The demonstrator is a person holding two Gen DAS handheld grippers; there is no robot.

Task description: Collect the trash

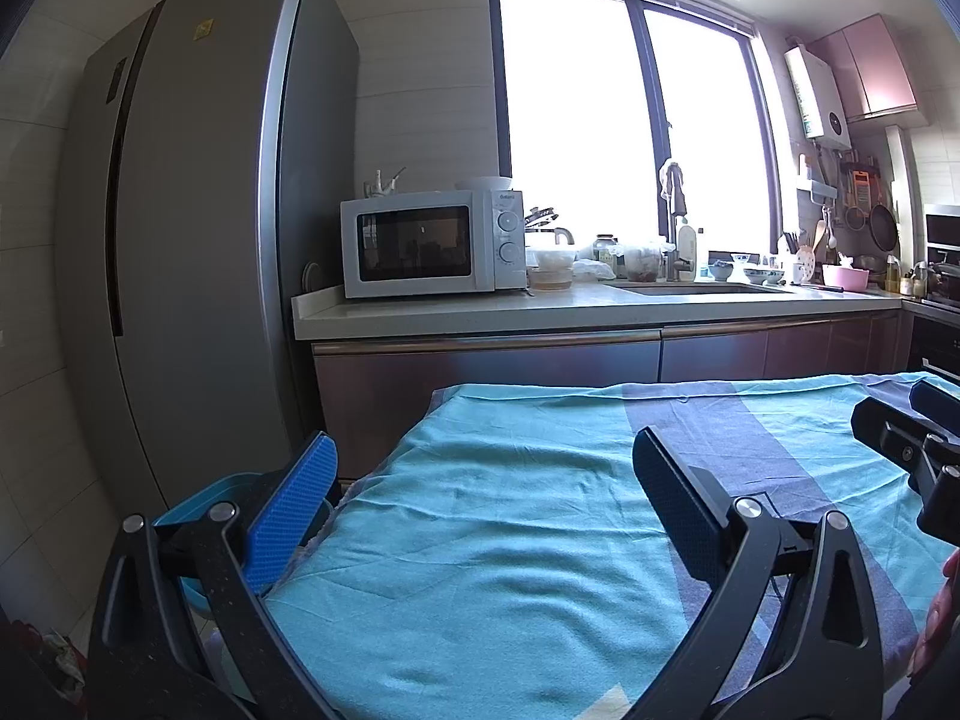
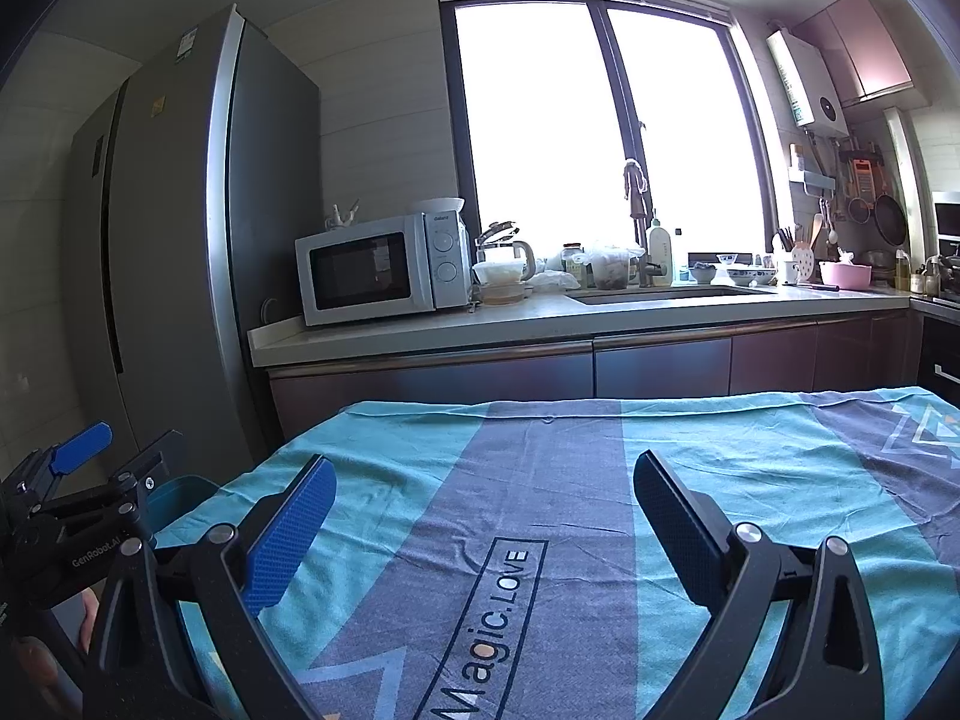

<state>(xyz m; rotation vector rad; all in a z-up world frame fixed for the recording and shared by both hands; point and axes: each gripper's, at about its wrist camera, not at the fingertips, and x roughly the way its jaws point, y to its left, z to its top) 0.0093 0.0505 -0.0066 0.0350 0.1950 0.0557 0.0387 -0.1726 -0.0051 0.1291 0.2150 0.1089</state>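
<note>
Left claw (image 1: 486, 480): jaws spread wide apart, nothing between them, held above the left part of the cloth-covered bench (image 1: 510, 540). Right claw (image 2: 486, 510): likewise wide apart and empty, held above the middle of the same cloth, over the grey band that carries printed lettering (image 2: 486, 618). Each claw shows at the edge of the other's view, so the two stand side by side, near but not touching. The turquoise and grey cloth (image 2: 750, 480) lies flat with light creases; no trash is visible anywhere on it in either view. A blue bin (image 1: 198, 495) stands just beside the bench's left edge, below cloth level and partly hidden behind the left claw's finger; its contents cannot be seen. Beyond the bench's far edge runs a kitchen counter (image 2: 540, 315) with a white microwave (image 2: 372, 267), a sink (image 2: 666, 294) under the window (image 2: 600, 120), and assorted bowls and jars; a tall refrigerator (image 1: 198, 240) stands to the left of the bench. Judgement: with the cloth bare and both claws unloaded, the task is either at its close or not yet supplied with items; the frames do not settle which. The next move calls for locating any remaining trash outside the present views, then carrying it to the blue bin at the left of the bench.
</note>
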